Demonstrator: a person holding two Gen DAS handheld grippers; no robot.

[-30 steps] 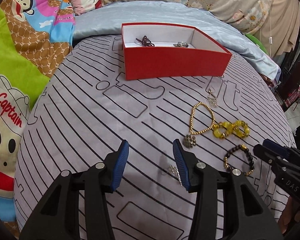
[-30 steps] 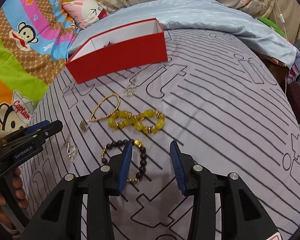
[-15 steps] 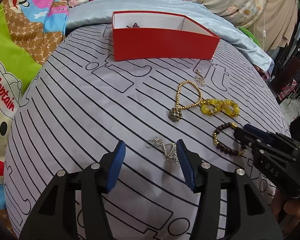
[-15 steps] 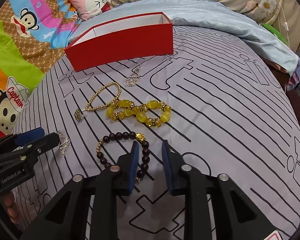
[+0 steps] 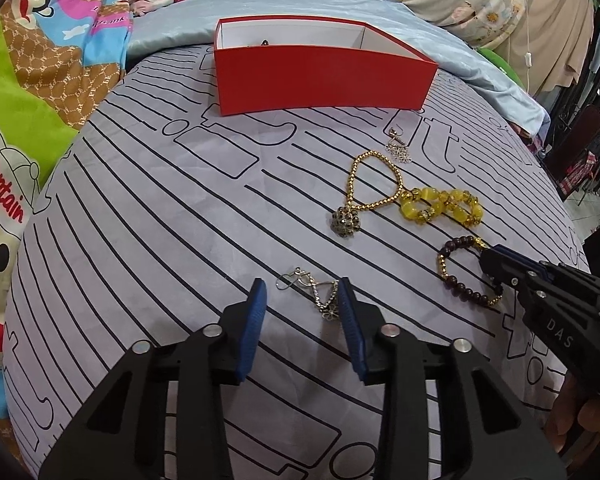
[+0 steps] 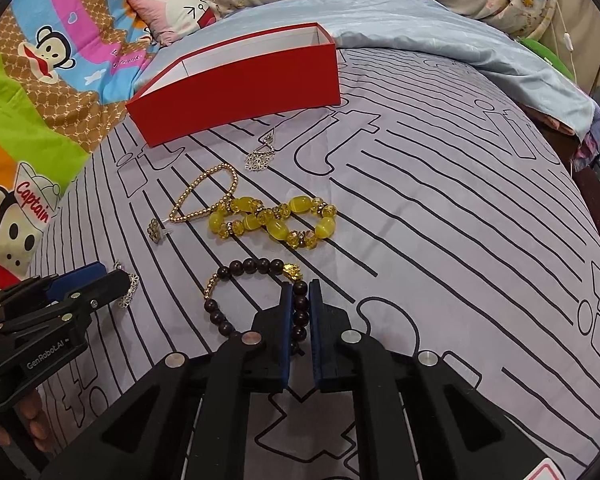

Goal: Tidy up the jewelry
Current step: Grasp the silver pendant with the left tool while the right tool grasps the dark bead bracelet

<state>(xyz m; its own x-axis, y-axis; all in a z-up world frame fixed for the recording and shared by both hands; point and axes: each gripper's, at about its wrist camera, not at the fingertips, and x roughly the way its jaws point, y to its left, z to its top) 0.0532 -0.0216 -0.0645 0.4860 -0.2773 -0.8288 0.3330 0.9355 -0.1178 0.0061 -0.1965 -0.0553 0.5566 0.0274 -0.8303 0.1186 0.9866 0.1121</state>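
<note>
On a bed with a grey striped cover [image 5: 148, 216], the right gripper [image 6: 300, 300] has its jaws closing tight on a dark bead bracelet [image 6: 224, 322]. The left gripper [image 5: 300, 300] has its jaws narrowing around a silver earring [image 5: 324, 298], not yet pressing. A red box [image 5: 320, 80] sits beyond the other jewelry.

We see from both wrist cameras, each tilted down along its own fingers, close above the striped bedspread [image 5: 148, 216]. Both views share the red box [image 5: 320, 80] and the jewelry; each shows the other gripper at its edge.
</note>
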